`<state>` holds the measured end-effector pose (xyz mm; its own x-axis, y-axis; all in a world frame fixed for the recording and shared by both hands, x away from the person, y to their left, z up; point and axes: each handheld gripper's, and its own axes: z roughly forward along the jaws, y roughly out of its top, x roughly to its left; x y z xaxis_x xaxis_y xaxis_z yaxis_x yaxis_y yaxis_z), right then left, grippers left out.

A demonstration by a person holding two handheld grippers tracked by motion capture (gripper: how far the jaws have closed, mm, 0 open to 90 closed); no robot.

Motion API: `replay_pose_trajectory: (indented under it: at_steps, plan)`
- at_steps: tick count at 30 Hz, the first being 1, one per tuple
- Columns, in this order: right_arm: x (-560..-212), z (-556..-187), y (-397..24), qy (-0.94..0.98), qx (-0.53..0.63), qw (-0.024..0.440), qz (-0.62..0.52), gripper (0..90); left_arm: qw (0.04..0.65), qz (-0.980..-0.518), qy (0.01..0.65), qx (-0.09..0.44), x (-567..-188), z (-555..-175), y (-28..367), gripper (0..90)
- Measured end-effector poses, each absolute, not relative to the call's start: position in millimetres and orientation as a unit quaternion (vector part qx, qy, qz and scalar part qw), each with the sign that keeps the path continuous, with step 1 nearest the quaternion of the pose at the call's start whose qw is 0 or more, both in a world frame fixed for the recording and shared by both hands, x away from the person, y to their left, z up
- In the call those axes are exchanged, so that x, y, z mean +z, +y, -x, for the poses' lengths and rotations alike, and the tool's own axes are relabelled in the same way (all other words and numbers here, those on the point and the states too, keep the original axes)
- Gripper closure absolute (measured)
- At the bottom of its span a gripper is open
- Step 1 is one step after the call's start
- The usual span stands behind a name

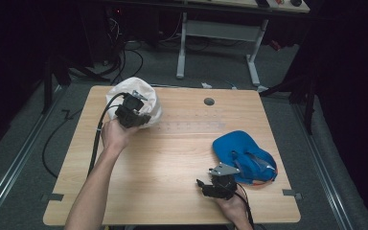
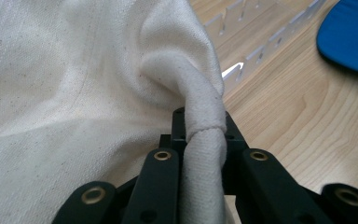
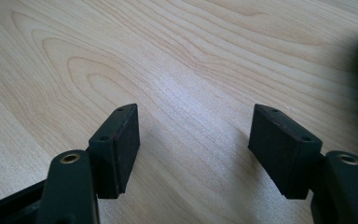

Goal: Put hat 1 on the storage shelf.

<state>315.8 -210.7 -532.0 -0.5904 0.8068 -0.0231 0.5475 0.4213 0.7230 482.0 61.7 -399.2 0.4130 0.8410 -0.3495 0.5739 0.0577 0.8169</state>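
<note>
A rolled hem of the white cloth hat [image 2: 74, 93] is pinched between the left gripper [image 2: 204, 140] jaws, at the table's [image 1: 172, 158] far left corner. The right gripper [image 3: 193, 149] jaws are spread wide over bare wood, nothing between them. The blue cap [image 1: 243, 155] lies untouched just beside it. Judged: white hat grasped, placement pending. The hat's shape is hard to make out behind the gripper; the blue cap is cut off in both gripper views.

Blue cap [image 1: 243, 154] on right side of wooden surface [image 1: 172, 163]. White desk frame [image 1: 220, 33] and cables [image 1: 124, 60] on floor behind.
</note>
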Motion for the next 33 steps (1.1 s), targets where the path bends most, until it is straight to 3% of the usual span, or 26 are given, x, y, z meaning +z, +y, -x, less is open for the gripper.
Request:
replay_pose_trajectory:
  at_steps: [33]
  plan:
    - [-532,-316,-211,0.822,0.346,0.186,-0.411,33.5,0.397,-0.726,0.536,0.166,-410,-502,23,83.1]
